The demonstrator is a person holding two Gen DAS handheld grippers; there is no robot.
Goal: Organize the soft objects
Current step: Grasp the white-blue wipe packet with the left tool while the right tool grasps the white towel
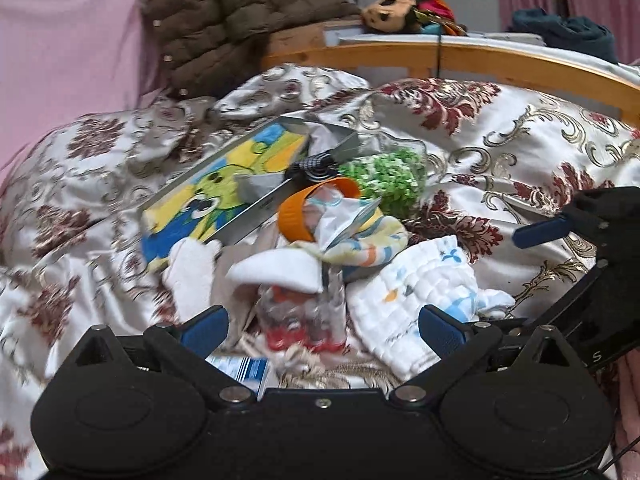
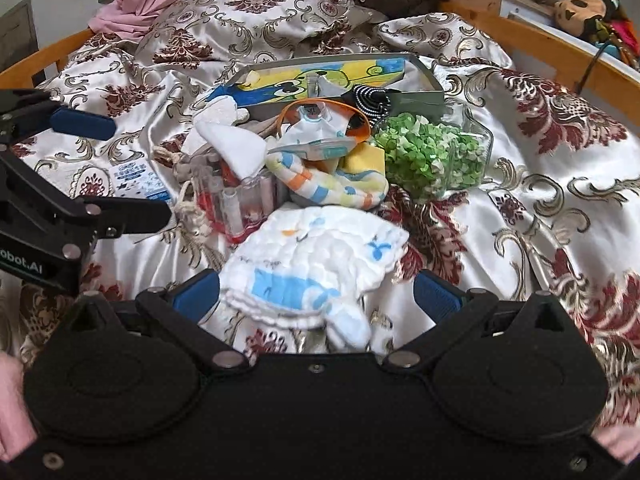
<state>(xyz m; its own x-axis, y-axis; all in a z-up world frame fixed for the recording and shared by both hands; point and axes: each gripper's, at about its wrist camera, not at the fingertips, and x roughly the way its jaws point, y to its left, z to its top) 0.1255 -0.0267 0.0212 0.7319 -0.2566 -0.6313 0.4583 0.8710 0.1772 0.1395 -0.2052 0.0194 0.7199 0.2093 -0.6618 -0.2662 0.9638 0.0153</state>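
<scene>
Bed (image 2: 540,184), patterned satin cover; a heap of small items at its middle.

Left gripper (image 1: 322,330): jaws released, wide apart, nothing between them; it hovers near the front of the heap. Seen from the right wrist view it enters at the left edge (image 2: 120,168), body cut off by the frame.

Printed packet (image 2: 138,180): flat on the cover at the heap's left; text too small to read. In the left view only a corner shows, the rest hidden behind the gripper.

Clear plastic pack (image 2: 236,204): red parts inside, contents hard to make out; partly covered by a white cloth (image 2: 236,146).

Tin lid (image 2: 320,74): cartoon print, tilted at the back of the heap, lower edge hidden by the pile.

Striped cloth (image 2: 332,186): crumpled, mid-heap, under an orange-rimmed item (image 2: 324,120) of unclear kind.

Quilted white cloth (image 2: 316,256): blue marks, at the front of the heap; its near edge lies between the jaws of the right gripper (image 2: 316,300), which are released and wide apart. Whether they touch it cannot be told.

Green-and-white bundle (image 2: 432,152): at the heap's right, in clear wrapping; blurred.
</scene>
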